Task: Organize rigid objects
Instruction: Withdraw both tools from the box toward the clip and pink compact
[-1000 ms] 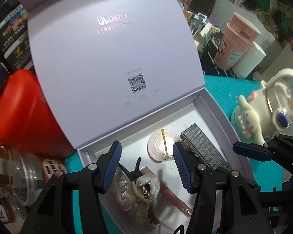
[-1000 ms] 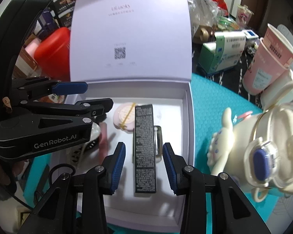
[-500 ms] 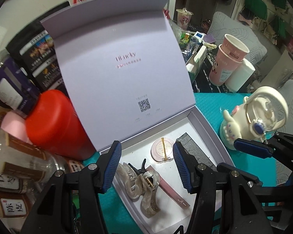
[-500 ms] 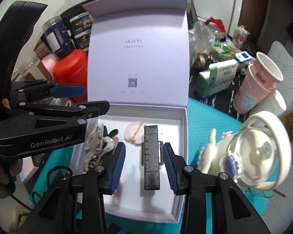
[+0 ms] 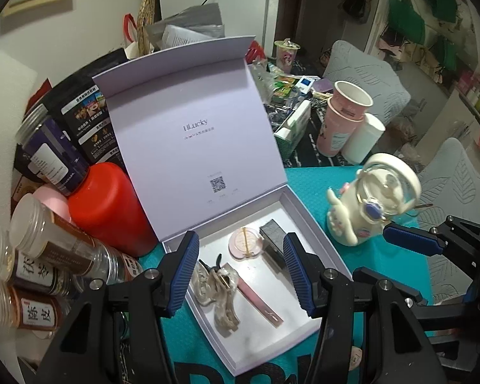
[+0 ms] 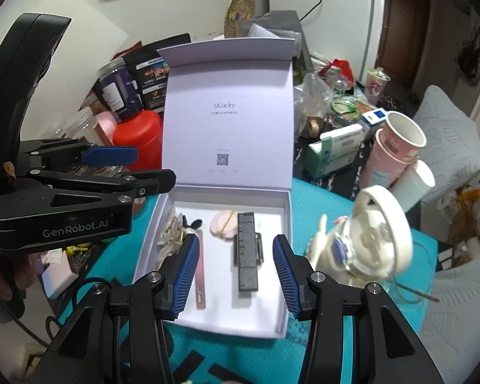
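Observation:
An open lilac box (image 5: pixel 323 243) (image 6: pixel 286 236) lies on the teal mat with its lid standing up. Inside lie a beige hair claw (image 5: pixel 217 291) (image 6: pixel 171 232), a pink flat stick (image 5: pixel 259 299) (image 6: pixel 200 268), a round pink compact (image 5: pixel 244 243) (image 6: pixel 224 224) and a black rectangular case (image 5: pixel 272 243) (image 6: pixel 247 251). My left gripper (image 5: pixel 240 272) is open and empty above the box's near side. My right gripper (image 6: pixel 233 276) is open and empty above the box's front part.
A white character-shaped bottle (image 5: pixel 371 201) (image 6: pixel 364 243) stands right of the box. A red bottle (image 5: pixel 108 204) (image 6: pixel 139 137) and several jars (image 5: pixel 41 246) crowd the left. Pink paper cups (image 5: pixel 342 118) (image 6: pixel 393 153) and clutter stand behind.
Both grippers have pulled back and up from the box, so the whole box and lid now show. The objects inside have not moved.

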`<state>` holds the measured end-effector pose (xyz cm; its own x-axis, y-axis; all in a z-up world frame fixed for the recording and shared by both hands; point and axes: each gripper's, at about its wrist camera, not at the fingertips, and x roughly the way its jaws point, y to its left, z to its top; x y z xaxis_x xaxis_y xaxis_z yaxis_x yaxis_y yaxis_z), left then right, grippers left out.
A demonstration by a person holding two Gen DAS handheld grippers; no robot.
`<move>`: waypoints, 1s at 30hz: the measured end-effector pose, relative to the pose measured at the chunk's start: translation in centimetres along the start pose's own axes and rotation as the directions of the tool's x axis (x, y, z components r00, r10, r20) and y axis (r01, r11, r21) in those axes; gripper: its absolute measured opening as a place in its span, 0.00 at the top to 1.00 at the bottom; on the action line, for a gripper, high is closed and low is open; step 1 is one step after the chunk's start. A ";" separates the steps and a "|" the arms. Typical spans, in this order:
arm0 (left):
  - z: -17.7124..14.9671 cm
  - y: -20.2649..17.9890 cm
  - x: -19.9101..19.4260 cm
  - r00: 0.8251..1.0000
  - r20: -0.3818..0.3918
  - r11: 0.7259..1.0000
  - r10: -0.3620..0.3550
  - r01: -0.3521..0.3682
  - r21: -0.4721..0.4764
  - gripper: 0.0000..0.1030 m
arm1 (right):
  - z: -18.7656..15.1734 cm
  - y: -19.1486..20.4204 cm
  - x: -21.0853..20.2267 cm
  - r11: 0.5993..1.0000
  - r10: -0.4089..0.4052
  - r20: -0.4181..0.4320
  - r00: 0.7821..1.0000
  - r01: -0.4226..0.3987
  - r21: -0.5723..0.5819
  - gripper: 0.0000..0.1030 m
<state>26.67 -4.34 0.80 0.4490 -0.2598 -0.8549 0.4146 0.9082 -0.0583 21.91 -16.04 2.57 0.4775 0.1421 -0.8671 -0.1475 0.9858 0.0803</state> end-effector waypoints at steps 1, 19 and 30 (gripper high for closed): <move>-0.2 -0.3 -0.4 1.000 0.002 1.000 -0.002 0.002 0.000 0.47 | -0.3 0.0 -0.4 1.000 0.000 0.003 1.000 0.000 0.003 0.54; -6.1 -4.5 -4.6 0.999 -0.010 0.998 -0.050 0.049 -0.029 0.47 | -6.8 -0.7 -7.0 0.997 -0.034 0.028 0.999 0.032 0.068 0.47; -10.3 -6.2 -6.1 0.998 -0.021 0.997 -0.053 0.051 -0.060 0.19 | -11.0 -0.9 -8.6 0.996 -0.009 0.008 1.000 0.008 0.091 0.47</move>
<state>13.17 -5.01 1.09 0.4097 -0.3001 -0.8614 0.3888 0.9117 -0.1328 8.42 -19.12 4.56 0.4854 0.1343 -0.8639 -0.0645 0.9909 0.1178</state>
